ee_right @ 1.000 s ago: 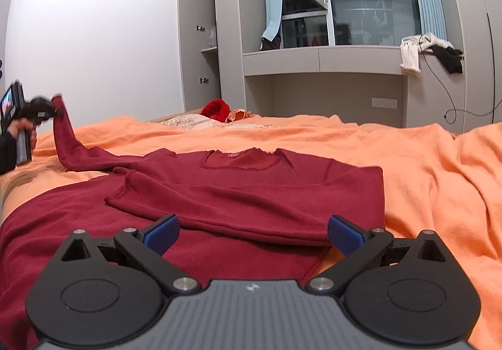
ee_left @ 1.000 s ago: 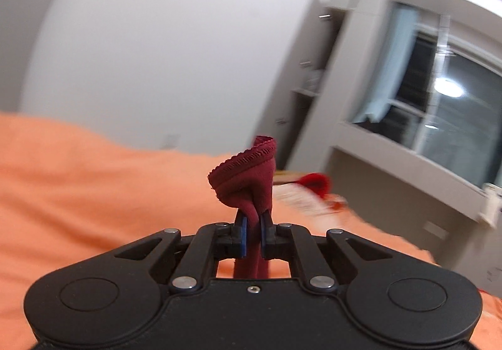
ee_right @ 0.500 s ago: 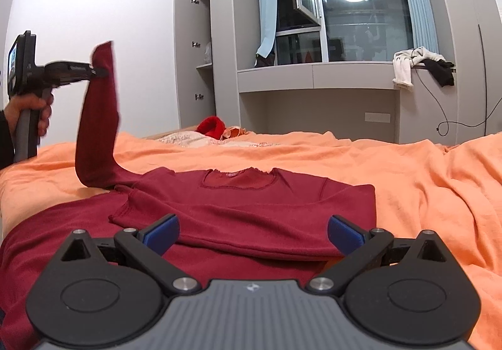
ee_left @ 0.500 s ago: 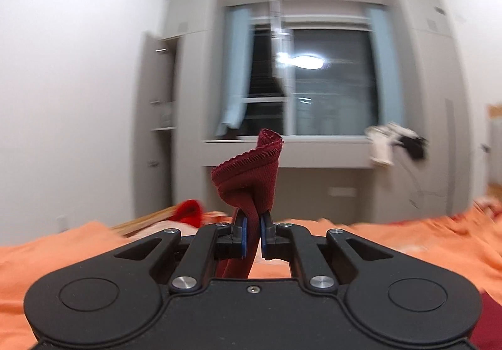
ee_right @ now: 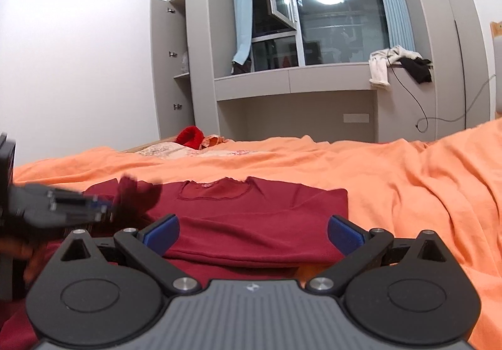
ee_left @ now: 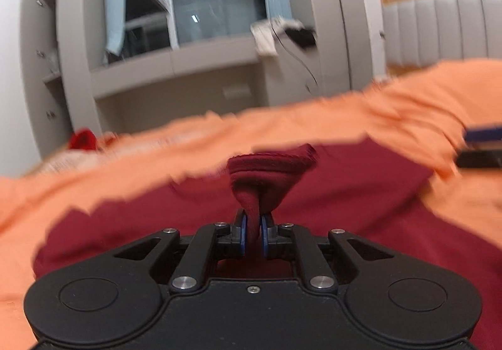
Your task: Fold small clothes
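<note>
Maroon top (ee_right: 251, 218) lies flat on the orange bed (ee_right: 408, 180), neckline facing the window. My left gripper (ee_left: 253, 229) has its fingers clenched on the sleeve cuff (ee_left: 269, 174), low over the top's body. My right gripper (ee_right: 251, 232) hovers at the near hem, fingers released and spread wide.

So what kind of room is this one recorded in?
Most likely a bedroom: a dark red top lies on an orange bedspread, with built-in grey wardrobes and a curtained window behind.
</note>
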The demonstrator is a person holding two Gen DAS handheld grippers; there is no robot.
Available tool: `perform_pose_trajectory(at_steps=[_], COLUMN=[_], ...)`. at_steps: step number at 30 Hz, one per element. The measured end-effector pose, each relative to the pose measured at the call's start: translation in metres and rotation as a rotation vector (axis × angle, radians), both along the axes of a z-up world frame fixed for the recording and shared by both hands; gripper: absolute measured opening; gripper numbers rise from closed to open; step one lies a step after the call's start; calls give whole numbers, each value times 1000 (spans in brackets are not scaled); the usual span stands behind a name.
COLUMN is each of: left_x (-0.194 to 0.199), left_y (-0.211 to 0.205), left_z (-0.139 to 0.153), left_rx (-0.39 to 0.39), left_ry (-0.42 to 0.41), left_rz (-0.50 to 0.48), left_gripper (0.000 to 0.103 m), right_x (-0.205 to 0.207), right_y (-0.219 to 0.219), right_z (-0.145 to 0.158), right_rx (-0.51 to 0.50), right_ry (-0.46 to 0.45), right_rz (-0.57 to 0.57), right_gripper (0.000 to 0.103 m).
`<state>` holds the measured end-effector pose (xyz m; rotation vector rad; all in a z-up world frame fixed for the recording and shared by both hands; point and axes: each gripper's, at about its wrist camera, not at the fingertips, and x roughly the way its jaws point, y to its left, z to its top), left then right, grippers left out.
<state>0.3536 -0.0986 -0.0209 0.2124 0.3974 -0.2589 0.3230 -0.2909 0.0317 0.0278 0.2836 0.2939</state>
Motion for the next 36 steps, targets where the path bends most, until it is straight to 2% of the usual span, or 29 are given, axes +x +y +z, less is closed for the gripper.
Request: perform_pose_trajectory(at_steps=[3,5,8,11,13,15,19,22,25,27,30,32,33,36], left_x=[-7,-13,-23,-28,-31,-34,-34,-21,-3,8,16,26,31,37], left_y=[10,26,40,55,63,81,129,171,209,237,270,280,284,294], left_z=[-12,-10,1,9,20,27,42,47,47,41,29,22,19,6], left_rx=[-38,-90,-105,-110,-135,-162,-251,-335,-410,-519,-691,-731,-743,-844], left_ry=[58,93,127,157,167,171,140,98,96,101,101,135,142,182], left_rz=[-29,-53,-74,-71,-33,48,274,444,589,662,710,713,713,696], left_gripper=[21,39,60,70,74,75,82,82,82,82,73,51,46,44], right_x=[3,5,8,11,12,14,15,16,15,15,19,31,39,72], right_y=[1,3,7,12,16,20,32,43,52,54,54,57,61,87], right_z=[-3,-6,-8,-10,-11,-11,-13,-16,-19,-17,-10,-2,3,21], right_rx=[-4,-13,-27,-44,-59,-70,-91,-110,-139,-137,-98,-53,-30,3], right_ry=[14,23,35,41,43,45,57,69,77,79,76,93,98,121], right_rz=[-5,-4,1,8,15,25,70,112,149,173,181,190,197,232], right_gripper=[103,103,103,103,103,103,103,103,103,103,103,103,102,95])
